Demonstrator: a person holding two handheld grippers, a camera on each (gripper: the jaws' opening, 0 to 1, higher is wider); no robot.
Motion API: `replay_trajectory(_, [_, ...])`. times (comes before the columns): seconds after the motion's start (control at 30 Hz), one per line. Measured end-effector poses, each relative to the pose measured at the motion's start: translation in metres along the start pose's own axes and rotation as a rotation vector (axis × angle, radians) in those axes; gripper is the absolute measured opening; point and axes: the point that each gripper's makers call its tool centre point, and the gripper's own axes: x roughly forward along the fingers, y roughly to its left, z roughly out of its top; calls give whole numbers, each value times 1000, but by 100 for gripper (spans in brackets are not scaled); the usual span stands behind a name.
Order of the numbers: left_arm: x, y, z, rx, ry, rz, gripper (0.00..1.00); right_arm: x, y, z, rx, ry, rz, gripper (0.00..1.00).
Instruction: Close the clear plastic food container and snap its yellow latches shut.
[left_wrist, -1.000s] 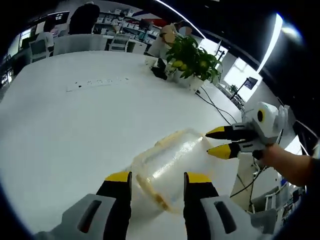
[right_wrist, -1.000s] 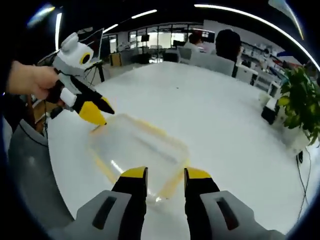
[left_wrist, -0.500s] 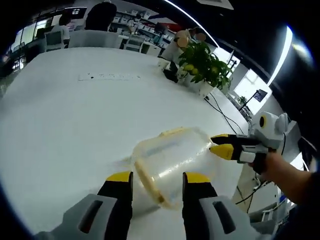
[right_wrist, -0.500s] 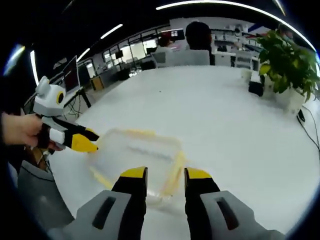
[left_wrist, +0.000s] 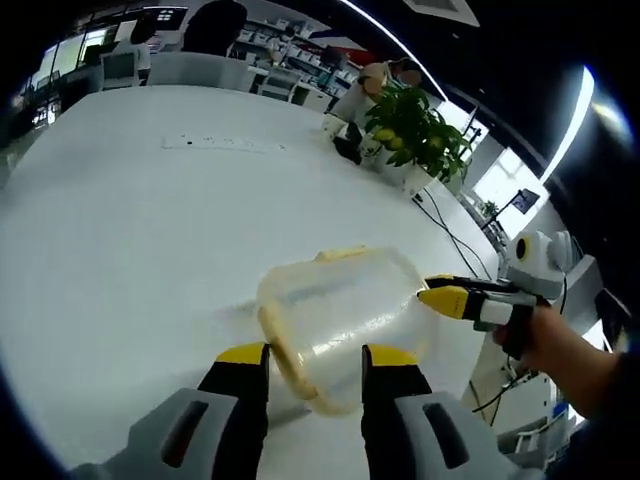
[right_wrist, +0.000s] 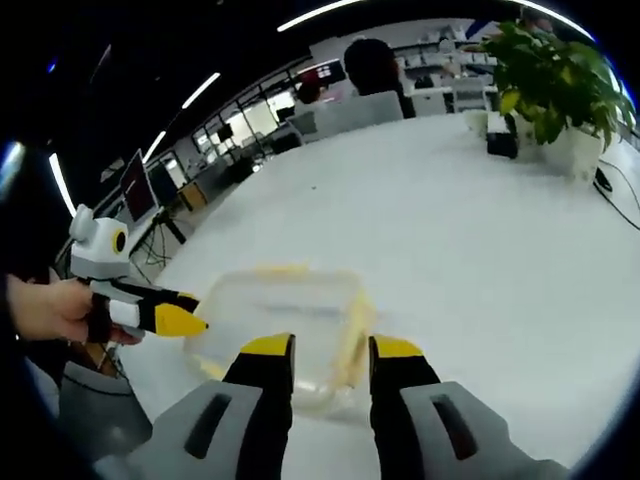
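Table (left_wrist: 120, 220): white and wide, it carried the box near its edge.
Plant (left_wrist: 410, 130): stood in its pot well apart from the box, at the far side.
Box (left_wrist: 340, 310): clear with yellow latches, it lay just ahead of both tongs; whether the lid sat fully down was hard to make out.
Left tongs (left_wrist: 315, 358): jaws parted, one on each side of the box's near end.
Right tongs (right_wrist: 320, 350): jaws parted over the box's near edge; in the left gripper view they reached in sideways, tips at the box's far end, their gap too small to judge.
Hand (right_wrist: 45, 310): gripped the left tongs' handle, partly cut off.
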Motion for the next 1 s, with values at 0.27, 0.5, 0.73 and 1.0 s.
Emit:
replay_trajectory(0.27, [-1, 2, 1, -10, -3, -7, 29, 1, 2, 1, 16, 3, -8, 26])
replay_trajectory(0.5, [-8, 14, 1, -15, -6, -12, 28, 6, 14, -1, 17, 9, -16, 25])
replay_trajectory(0.73, [-23, 38, 1, -43, -30, 11, 28, 19, 35, -2, 15, 4, -26, 25])
replay_trajectory(1.0, [-43, 66, -1, -50, -53, 34, 28, 37, 63, -4, -7, 10, -31, 25])
